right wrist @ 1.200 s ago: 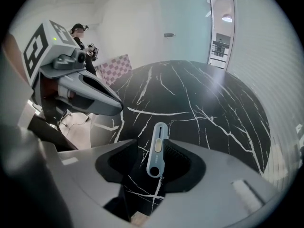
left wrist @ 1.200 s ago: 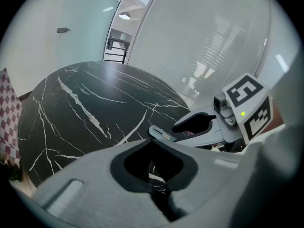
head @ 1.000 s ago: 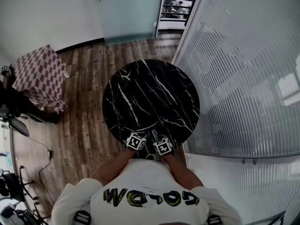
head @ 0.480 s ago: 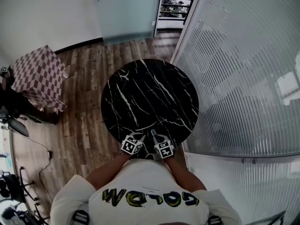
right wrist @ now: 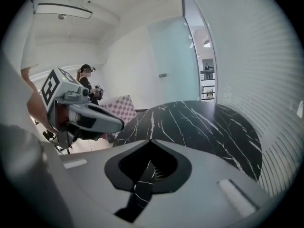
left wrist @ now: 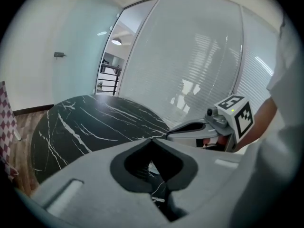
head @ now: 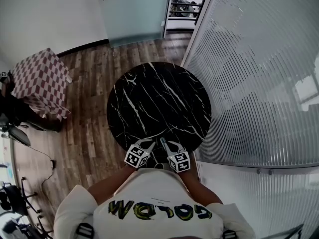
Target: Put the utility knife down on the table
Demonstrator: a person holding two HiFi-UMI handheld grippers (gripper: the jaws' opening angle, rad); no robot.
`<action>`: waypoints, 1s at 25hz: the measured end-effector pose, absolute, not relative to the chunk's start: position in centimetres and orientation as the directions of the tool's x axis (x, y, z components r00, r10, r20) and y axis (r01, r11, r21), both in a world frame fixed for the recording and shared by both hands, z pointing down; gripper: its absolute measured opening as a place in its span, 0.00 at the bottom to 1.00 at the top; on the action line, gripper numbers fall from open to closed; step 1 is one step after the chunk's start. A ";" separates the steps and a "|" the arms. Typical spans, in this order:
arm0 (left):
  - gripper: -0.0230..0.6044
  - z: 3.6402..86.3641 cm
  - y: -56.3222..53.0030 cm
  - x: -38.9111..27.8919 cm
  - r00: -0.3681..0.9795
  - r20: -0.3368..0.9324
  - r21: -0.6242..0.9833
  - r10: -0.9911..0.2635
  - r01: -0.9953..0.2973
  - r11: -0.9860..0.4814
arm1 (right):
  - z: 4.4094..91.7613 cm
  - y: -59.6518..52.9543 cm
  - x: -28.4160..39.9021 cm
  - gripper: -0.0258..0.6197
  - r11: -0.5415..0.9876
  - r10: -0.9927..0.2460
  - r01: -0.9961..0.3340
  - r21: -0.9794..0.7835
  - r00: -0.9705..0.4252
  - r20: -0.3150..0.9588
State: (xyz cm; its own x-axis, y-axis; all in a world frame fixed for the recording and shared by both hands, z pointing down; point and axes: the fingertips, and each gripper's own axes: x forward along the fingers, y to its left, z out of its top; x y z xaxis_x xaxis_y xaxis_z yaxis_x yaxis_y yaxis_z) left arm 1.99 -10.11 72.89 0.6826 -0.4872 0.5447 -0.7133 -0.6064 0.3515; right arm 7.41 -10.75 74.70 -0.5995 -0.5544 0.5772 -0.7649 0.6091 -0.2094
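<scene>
Head view, table point(head: 158, 103): we record a round black marble top with white veins, standing on a wood floor point(head: 92, 118).
Head view, knife point(head: 162, 142): we find a slim grey item lying on the table's near edge, between the two grippers. It is too small here for us to read detail.
Head view, left gripper point(head: 145, 144): we see it over the near edge, just left of the knife, with its marker cube toward the person.
Head view, right gripper point(head: 172, 147): we see it just right of the knife, also over the near edge.
Head view, surroundings: we note a checked cloth point(head: 42, 81) well left of the table and a ribbed glass wall point(head: 259, 73) at its right.
Left gripper view, jaws: we find the tips meeting with nothing between them. The veined table shows through the opening behind the tips.
Left gripper view, neighbour: we see the right gripper close by on the right.
Right gripper view, jaws: we report that they have just been closing. The tips are together and nothing sits between them.
Right gripper view, neighbour: we see the left gripper close by on the left, with the checked cloth beyond it.
</scene>
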 end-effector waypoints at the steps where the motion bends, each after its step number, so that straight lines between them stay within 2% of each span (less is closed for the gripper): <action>1: 0.04 72.1 -10.2 2.0 0.684 0.533 0.345 -0.498 -0.713 -0.610 | 74.0 -10.8 7.3 0.04 0.615 -0.561 -0.762 -0.203 -0.604 0.566; 12: 0.04 62.0 -11.6 1.7 0.698 0.365 0.264 -0.616 -0.712 -0.651 | 63.3 -11.3 6.3 0.04 0.642 -0.624 -0.731 -0.229 -0.673 0.399; 25: 0.04 51.7 -12.1 2.7 0.717 0.169 0.202 -0.676 -0.696 -0.689 | 52.0 -11.9 5.3 0.04 0.674 -0.681 -0.712 -0.197 -0.703 0.206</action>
